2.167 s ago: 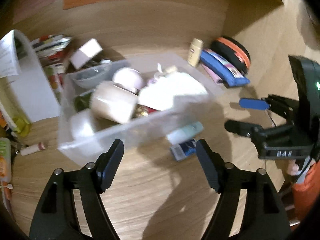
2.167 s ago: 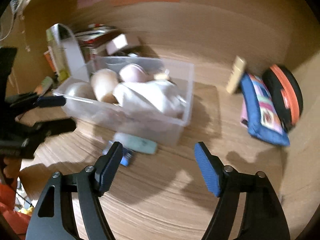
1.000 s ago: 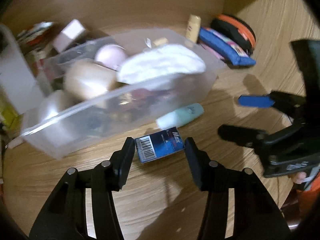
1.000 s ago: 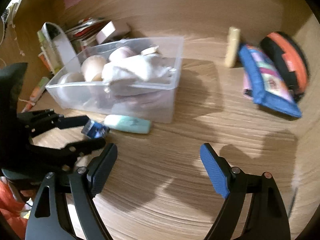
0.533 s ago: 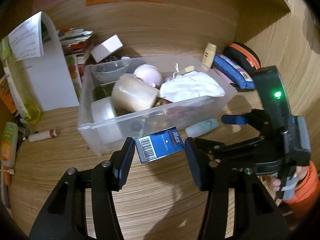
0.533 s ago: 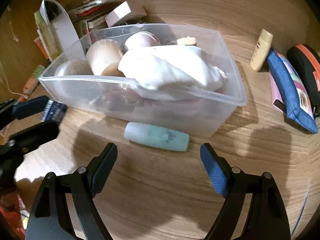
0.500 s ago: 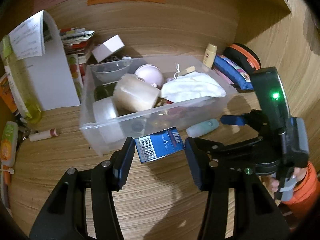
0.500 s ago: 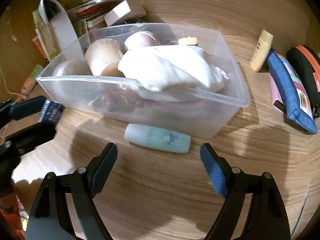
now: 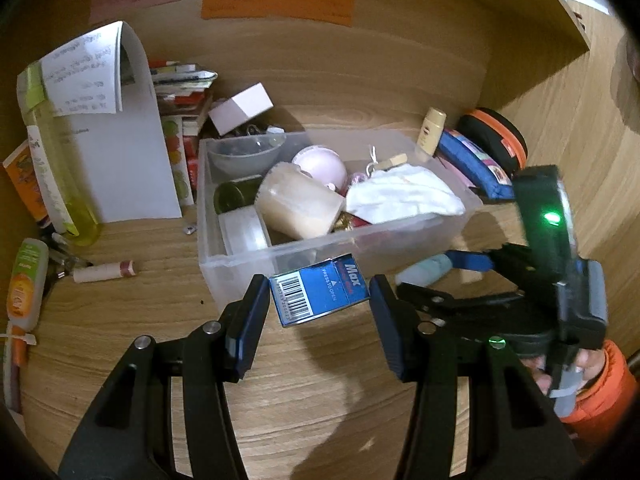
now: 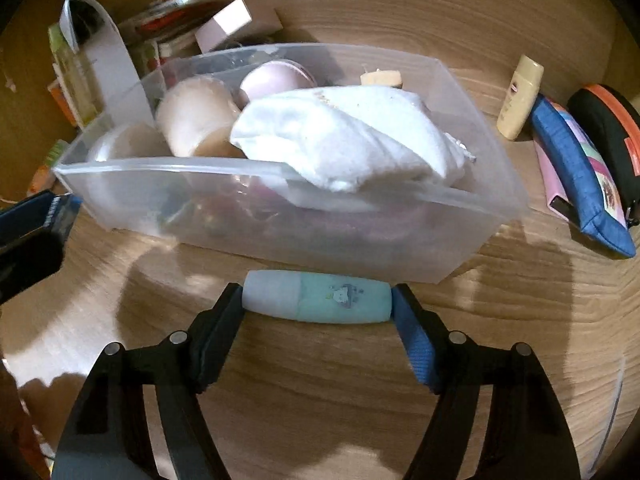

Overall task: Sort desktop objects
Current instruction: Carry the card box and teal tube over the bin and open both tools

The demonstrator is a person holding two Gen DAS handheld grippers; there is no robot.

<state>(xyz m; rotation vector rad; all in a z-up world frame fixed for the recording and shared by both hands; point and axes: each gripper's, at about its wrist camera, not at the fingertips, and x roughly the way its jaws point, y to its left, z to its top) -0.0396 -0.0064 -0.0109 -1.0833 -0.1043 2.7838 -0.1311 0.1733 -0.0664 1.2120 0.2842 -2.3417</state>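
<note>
My left gripper (image 9: 319, 300) is shut on a small blue box (image 9: 318, 294) with a barcode and holds it above the desk, just in front of the clear plastic bin (image 9: 456, 224). The bin holds a white cloth (image 9: 402, 196), a cream jar (image 9: 298, 206) and other items. My right gripper (image 10: 318, 304) has its jaws around a mint-green tube (image 10: 318, 302) that lies on the desk against the bin's front wall (image 10: 360, 248); both fingers touch the tube's ends. The right gripper also shows in the left wrist view (image 9: 436, 276).
A white paper holder (image 9: 120, 152), a yellow bottle (image 9: 60, 184), a lip balm stick (image 9: 106, 272) and an orange tube (image 9: 22, 284) lie to the left. A cream bottle (image 10: 520, 96), a blue pouch (image 10: 580, 172) and a black-orange case (image 10: 616, 132) sit to the right.
My right gripper has moved forward and down and has narrowed around the mint-green tube. My left gripper still holds the blue box, lifted in front of the bin.
</note>
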